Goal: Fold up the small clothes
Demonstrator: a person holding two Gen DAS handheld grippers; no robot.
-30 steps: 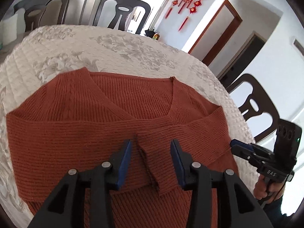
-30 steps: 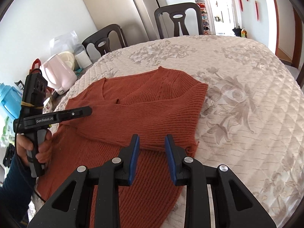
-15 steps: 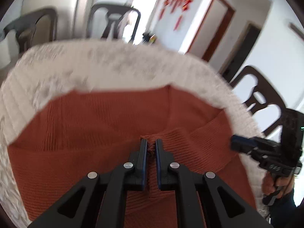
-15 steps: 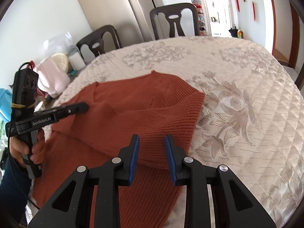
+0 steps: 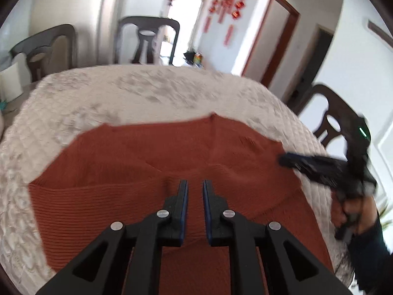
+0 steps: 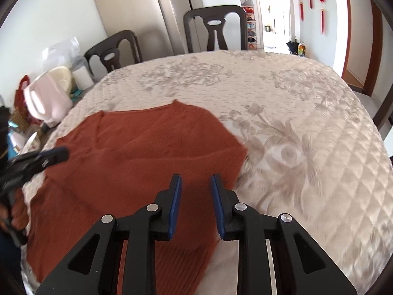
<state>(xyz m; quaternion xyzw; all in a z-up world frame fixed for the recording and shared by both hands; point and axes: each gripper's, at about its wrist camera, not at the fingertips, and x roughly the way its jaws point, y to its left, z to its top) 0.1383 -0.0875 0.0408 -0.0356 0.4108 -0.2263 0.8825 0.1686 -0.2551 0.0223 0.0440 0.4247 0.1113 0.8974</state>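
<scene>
My left tool point(image 5: 195, 184), jaws just closing, pinches the sweater point(image 5: 122, 172); only the right view shows my right tool point(image 6: 195, 179) released.

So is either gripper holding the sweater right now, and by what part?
Right gripper: nothing, its jaws stand open over the sweater. Left gripper: jaws near shut, just eased apart; whether they pinch the knit cannot be told.

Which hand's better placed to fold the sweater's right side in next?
Right: the right gripper hovers at the right edge of the sweater, jaws open though just narrowing, nothing pinched between them yet.
</scene>
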